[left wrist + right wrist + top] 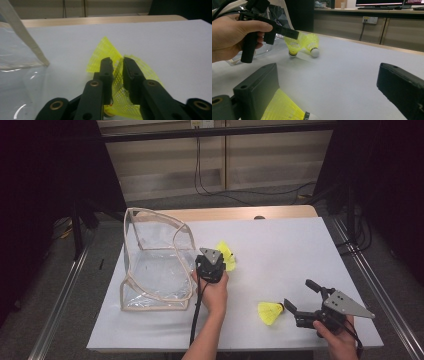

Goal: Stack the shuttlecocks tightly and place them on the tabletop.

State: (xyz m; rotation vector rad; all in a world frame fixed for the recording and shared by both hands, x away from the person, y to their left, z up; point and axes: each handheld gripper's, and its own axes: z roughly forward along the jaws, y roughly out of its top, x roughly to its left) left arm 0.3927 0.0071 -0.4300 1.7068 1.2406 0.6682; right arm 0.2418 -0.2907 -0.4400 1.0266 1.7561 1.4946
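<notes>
Two yellow shuttlecocks (227, 255) lie close together on the white table, right of a clear plastic bag (155, 270) with beige trim. My left gripper (117, 61) is down on one of them: the mesh skirt (120, 85) sits between its jaws, which stand slightly apart. In the right gripper view that shuttlecock (292, 46) rests cork down beside the other one (312, 45). A third shuttlecock (270, 313) lies near the front edge, just left of my right gripper (298, 293), which is wide open and touches nothing. Its skirt (284, 108) shows by the jaw.
The bag (20, 50) lies on its side with its mouth toward the shuttlecocks. The table's wooden far edge (240, 213) is bare. Black frame posts and cables stand on the floor around the table. A long stretch of white tabletop (290, 250) lies to the right.
</notes>
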